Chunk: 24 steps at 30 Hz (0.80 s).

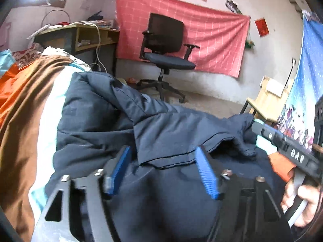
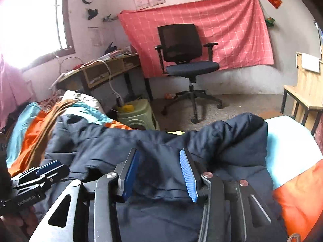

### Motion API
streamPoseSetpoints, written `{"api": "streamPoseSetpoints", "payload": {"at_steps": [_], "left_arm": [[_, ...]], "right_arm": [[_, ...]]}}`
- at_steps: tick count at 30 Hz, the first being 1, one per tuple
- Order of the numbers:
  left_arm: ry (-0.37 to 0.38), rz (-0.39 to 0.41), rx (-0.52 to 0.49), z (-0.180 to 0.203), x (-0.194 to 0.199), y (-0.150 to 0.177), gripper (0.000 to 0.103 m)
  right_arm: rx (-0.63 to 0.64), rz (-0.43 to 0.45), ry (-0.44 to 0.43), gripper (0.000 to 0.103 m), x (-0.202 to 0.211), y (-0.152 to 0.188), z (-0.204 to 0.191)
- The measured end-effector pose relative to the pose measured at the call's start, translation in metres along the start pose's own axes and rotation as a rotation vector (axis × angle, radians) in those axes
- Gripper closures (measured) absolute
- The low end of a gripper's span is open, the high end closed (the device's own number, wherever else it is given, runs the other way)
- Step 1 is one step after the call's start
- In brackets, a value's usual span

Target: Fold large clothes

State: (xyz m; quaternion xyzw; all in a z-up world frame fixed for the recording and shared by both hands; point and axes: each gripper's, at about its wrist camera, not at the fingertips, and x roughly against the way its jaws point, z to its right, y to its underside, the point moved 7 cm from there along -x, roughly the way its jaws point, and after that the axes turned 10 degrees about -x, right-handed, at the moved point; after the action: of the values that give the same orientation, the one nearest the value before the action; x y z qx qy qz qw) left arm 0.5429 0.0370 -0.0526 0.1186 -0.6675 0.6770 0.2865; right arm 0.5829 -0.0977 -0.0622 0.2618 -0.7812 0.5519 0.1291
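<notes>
Left wrist view: both grippers released over navy jacket, mid-fold

Left wrist view showed the left gripper (image 1: 164, 169) with blue pads spread apart and nothing pinched; a folded hem edge of the navy padded jacket (image 1: 113, 121) lay in the gap, not pressed. Right gripper (image 2: 159, 173) likewise had its pads apart over jacket fabric, with no grip visible. Its body also showed at the right edge of the left view, with the person's hand (image 1: 300, 203) on the trigger.

The jacket lay bunched on the bed (image 2: 286, 137), over an orange, brown and light-blue bedspread (image 1: 22, 104). One panel or sleeve was already flapped across the middle; the far end was humped up near the bed edge. An office chair (image 2: 187, 60) stood well beyond, by the pink wall cloth (image 2: 222, 26).

Judgement: a fold had just been laid and let go. Next move likely needs a fresh pinch on an outer edge or the humped end, both grippers together, then a carry across. Puffy fabric could spring back or slip.
</notes>
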Motion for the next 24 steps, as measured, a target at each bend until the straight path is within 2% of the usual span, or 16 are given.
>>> {"api": "streamPoseSetpoints", "payload": {"at_steps": [1, 3, 6, 9, 11, 14, 19, 24], "left_arm": [[-0.003, 0.009, 0.012, -0.002, 0.005, -0.002, 0.028], [-0.012, 0.021, 0.050, -0.008, 0.023, -0.005, 0.027], [-0.022, 0.025, 0.080, -0.013, 0.046, -0.006, 0.026], [-0.033, 0.033, 0.069, -0.014, 0.074, -0.010, 0.017], [-0.045, 0.051, 0.056, -0.012, 0.093, -0.013, 0.011], [-0.060, 0.075, 0.018, -0.002, 0.121, -0.016, 0.007], [-0.058, 0.088, -0.041, 0.018, 0.159, -0.009, 0.004], [-0.048, 0.092, -0.084, 0.036, 0.189, 0.006, 0.004]], "right_arm": [[0.014, 0.006, 0.000, 0.051, 0.005, -0.001, -0.005], [0.036, 0.027, 0.000, 0.035, 0.018, -0.002, -0.013], [0.037, 0.030, 0.000, 0.030, 0.039, -0.001, -0.023], [0.010, 0.034, -0.010, 0.019, 0.065, 0.004, -0.030], [0.012, 0.036, 0.003, 0.018, 0.082, 0.008, -0.033], [0.012, 0.045, 0.028, 0.014, 0.108, 0.012, -0.037], [-0.026, 0.074, 0.065, 0.010, 0.154, 0.018, -0.043], [-0.055, 0.053, 0.076, 0.006, 0.190, 0.031, -0.051]]}}
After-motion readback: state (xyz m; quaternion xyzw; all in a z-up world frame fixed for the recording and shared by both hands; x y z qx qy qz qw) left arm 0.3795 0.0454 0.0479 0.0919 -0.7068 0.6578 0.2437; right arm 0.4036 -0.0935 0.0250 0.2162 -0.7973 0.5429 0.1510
